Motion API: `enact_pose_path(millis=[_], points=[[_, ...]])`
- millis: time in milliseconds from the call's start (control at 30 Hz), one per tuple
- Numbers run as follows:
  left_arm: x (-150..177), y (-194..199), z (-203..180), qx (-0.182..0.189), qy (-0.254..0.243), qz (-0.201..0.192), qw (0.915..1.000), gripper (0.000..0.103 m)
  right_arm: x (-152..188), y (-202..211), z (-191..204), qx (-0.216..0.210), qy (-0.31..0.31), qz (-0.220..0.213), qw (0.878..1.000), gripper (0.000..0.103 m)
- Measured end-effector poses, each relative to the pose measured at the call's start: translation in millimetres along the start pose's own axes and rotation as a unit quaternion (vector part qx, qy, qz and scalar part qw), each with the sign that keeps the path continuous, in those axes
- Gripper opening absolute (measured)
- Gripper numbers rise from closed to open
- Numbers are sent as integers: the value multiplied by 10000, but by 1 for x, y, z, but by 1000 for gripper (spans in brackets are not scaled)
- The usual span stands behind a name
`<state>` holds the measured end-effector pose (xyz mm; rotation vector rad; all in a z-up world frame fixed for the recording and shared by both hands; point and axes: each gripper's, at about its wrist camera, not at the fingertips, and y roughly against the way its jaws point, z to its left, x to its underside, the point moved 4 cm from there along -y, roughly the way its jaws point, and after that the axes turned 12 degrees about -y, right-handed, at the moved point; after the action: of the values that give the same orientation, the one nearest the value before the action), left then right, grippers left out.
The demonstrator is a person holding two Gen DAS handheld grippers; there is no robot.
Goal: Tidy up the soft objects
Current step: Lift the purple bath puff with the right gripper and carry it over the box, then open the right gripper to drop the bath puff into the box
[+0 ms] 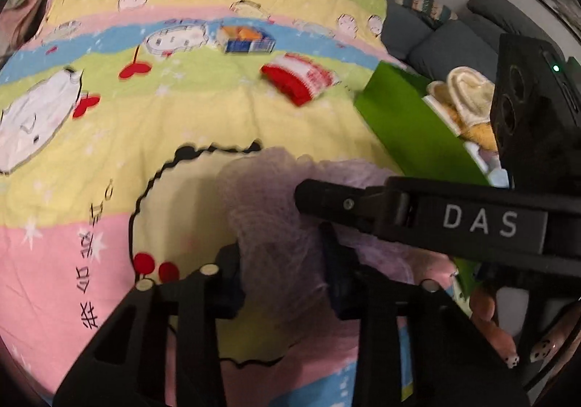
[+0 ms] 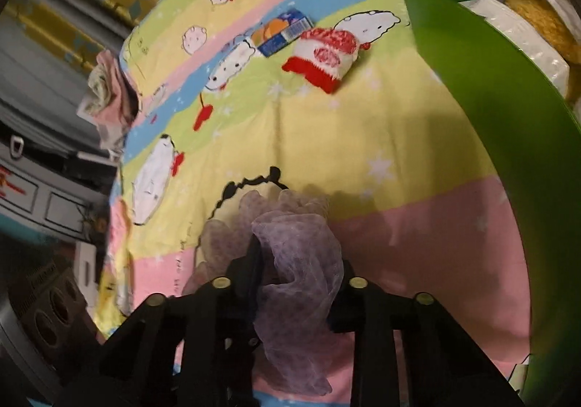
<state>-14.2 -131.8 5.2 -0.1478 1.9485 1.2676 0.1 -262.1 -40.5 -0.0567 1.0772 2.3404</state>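
Both grippers appear to be on the same lilac mesh puff (image 1: 276,210), so the step in hand looks like carrying it toward the green bin (image 1: 406,123), and the next move calls for swinging it rightward over the bin's near wall and letting go together, without snagging the netting. Starting at the left, the left gripper (image 1: 281,272) is clamped on the puff, which bulges forward and to its right, under the right gripper's black body crossing that view. Ahead of both, well apart on the cartoon quilt (image 1: 109,138), lie a blue and orange packet (image 1: 247,40) and just beside it a red and white knitted piece (image 1: 299,78), not yet gathered. The right gripper (image 2: 296,279) pinches a fold of the netting between its fingers; the bin curves up close on its right, already holding a cream plush (image 1: 468,94)
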Motion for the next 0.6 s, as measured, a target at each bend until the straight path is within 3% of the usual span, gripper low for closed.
enact_pose_path(millis=[167, 367, 600], points=[[-33, 28, -35, 190, -431, -618, 9970, 29, -4, 41, 1, -464, -119, -403, 9980, 26], [-75, 37, -92, 688, -714, -1039, 9896, 30, -19, 128, -12, -738, -210, -1453, 9864, 26], [-95, 9, -149, 1193, -946, -876, 9844, 30, -33, 181, -60, -261, -720, -2185, 9728, 26]])
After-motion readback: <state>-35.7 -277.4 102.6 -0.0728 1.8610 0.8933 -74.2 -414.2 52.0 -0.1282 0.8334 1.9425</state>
